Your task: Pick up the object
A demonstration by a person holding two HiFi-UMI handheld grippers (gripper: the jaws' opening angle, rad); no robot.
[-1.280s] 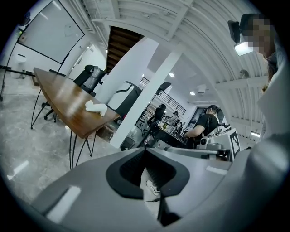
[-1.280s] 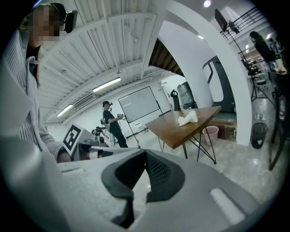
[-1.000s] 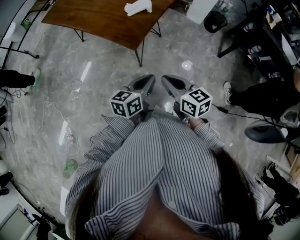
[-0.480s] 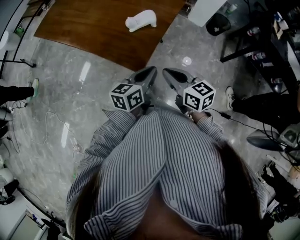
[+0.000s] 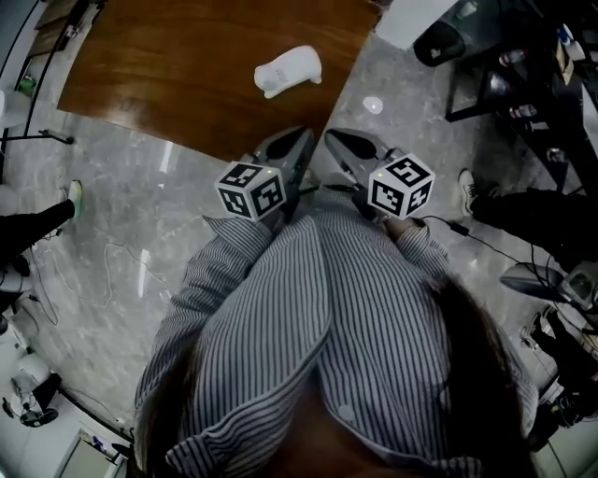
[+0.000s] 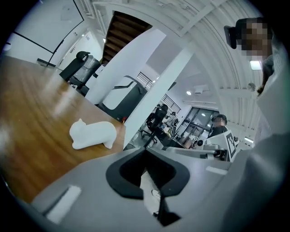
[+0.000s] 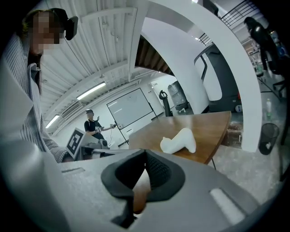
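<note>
A small white cat-shaped figure (image 5: 288, 71) lies on its side on the brown wooden table (image 5: 177, 84); it also shows as the white figure (image 6: 92, 134) in the left gripper view and the white figure (image 7: 179, 141) in the right gripper view. My left gripper (image 5: 306, 138) is held at chest height at the table's near edge, jaws shut and empty. My right gripper (image 5: 334, 140) sits beside it over the floor, jaws also shut with nothing between them. Both point toward the figure, well short of it.
The table's near edge and right corner (image 5: 360, 23) border a grey marble floor (image 5: 112, 215). A dark desk with clutter (image 5: 523, 65) stands at the right. A person's legs (image 5: 523, 210) reach in from the right, another's foot (image 5: 37, 224) from the left. Cables (image 5: 121, 257) trail on the floor.
The view has advanced toward the table: the table and white figure have come nearer and lower in the head view. Both grippers stay side by side, shut.
</note>
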